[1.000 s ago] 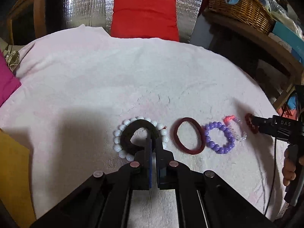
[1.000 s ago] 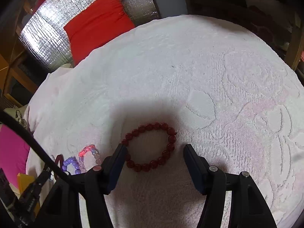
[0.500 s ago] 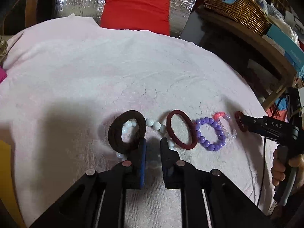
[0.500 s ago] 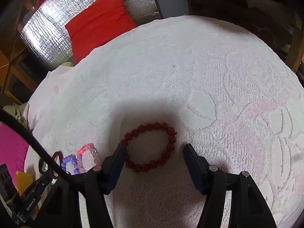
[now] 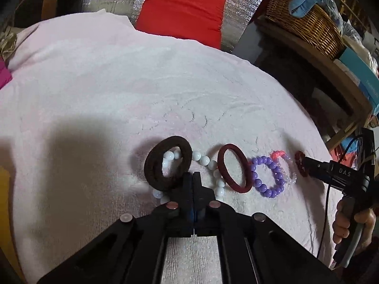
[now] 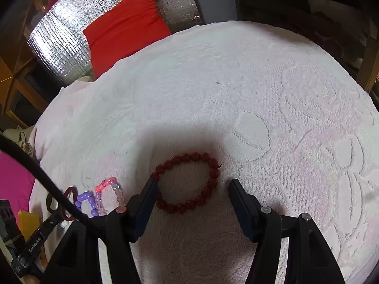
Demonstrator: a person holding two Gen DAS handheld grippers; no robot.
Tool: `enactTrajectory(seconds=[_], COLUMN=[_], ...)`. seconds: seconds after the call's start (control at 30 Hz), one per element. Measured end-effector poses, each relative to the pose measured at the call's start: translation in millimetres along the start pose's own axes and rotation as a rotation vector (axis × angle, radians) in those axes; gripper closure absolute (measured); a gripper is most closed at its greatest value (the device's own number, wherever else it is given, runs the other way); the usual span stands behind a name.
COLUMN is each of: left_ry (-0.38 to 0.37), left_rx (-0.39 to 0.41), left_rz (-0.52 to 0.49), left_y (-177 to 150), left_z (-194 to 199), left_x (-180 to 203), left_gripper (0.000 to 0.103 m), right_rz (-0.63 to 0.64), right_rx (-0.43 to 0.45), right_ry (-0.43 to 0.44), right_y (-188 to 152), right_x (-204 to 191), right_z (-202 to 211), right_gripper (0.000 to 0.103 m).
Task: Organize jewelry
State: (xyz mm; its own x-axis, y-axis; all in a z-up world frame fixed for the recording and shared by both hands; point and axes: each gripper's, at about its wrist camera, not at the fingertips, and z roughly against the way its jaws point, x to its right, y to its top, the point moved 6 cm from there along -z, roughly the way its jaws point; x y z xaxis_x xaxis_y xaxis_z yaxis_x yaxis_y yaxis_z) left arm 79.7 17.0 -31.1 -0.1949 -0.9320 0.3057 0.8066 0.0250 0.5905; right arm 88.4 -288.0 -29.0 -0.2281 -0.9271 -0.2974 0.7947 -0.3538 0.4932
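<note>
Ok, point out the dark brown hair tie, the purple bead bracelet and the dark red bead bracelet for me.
dark brown hair tie (image 5: 151,163), left wrist view, on its left band.
purple bead bracelet (image 5: 276,171), left wrist view, on its right-hand beads.
dark red bead bracelet (image 6: 214,172), right wrist view, on a right-side bead.

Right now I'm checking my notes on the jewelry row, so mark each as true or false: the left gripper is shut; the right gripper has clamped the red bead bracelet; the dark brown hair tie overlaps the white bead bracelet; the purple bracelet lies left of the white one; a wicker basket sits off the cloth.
1. The left gripper is shut. True.
2. The right gripper has clamped the red bead bracelet. False: its jaws stand open around it.
3. The dark brown hair tie overlaps the white bead bracelet. True.
4. The purple bracelet lies left of the white one. False: it lies to the right, past the maroon hair tie.
5. A wicker basket sits off the cloth. True.
</note>
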Motion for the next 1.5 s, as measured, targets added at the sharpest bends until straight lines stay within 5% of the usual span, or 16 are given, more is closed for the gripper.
enactTrajectory(seconds=[0.13,0.27,0.4,0.47,0.57,0.6,0.63,0.67,0.73,0.87,1.03,1.1,1.17,1.23,1.5], left_ry=[0.071,0.119,0.143,0.164,0.169,0.17,0.157,0.151,0.153,0.13,0.224,0.234,0.219,0.204,0.173], left_rx=[0.043,0.094,0.116,0.112,0.074,0.061,0.049,0.048,0.074,0.083,0.062,0.075,0.088,0.092,0.102], left_rz=[0.015,0.056,0.053,0.055,0.06,0.067,0.078,0.088,0.115,0.155,0.107,0.108,0.119,0.115,0.071], left_y=[4.9,11.3,14.2,10.4,6.3,6.5,5.4,6.3,9.7,16.2,19.7,22.3,24.8,26.4,21.3], left_z=[12.5,29.8,40.8,43.0,35.5,33.0,30.0,27.2,25.6,15.8,-10.9,-11.9,-11.0,-11.3,7.4], left_x=[-7.3,-24.4,-34.4,-38.7,-44.4,-47.3,-48.3,-48.8,-49.7,-42.5,-34.3,-35.4,-37.1,-35.4,-30.4], left_gripper=[0.103,0.103,0.103,0.103,0.101,0.097,0.081,0.054,0.033,0.032,0.032,0.048,0.076,0.086,0.087], right_rz=[-0.001,0.029,0.102,0.115,0.131,0.135,0.138,0.137,0.129,0.107,0.11,0.11,0.118,0.131,0.141], right_rx=[0.0,-0.01,-0.011,-0.005,0.011,0.015,0.019,0.025,0.032,0.018,0.021,0.02,0.02,0.022,0.031], right_ry=[0.002,0.014,-0.02,-0.019,-0.053,-0.061,-0.069,-0.076,-0.087,-0.09,-0.104,-0.104,-0.102,-0.099,-0.07], right_y=[0.3,-0.3,-5.1,-4.8,-4.0,-4.1,-3.9,-3.5,-2.8,-4.1,-5.7,-5.7,-4.4,-4.3,-3.7], right_x=[-0.7,-4.2,-12.6,-14.6,-13.4,-12.9,-11.7,-9.9,-5.6,1.9,-1.4,-1.9,-3.2,-4.2,-8.9], right_z=[0.4,0.4,-4.4,-4.1,-2.7,-2.3,-1.7,-0.8,0.6,-2.3,-2.2,-2.3,-3.3,-3.2,6.0], right_gripper=[0.038,0.068,0.078,0.091,0.093,0.093,0.093,0.093,0.093,0.093,0.093,0.093,0.093,0.093,0.093])
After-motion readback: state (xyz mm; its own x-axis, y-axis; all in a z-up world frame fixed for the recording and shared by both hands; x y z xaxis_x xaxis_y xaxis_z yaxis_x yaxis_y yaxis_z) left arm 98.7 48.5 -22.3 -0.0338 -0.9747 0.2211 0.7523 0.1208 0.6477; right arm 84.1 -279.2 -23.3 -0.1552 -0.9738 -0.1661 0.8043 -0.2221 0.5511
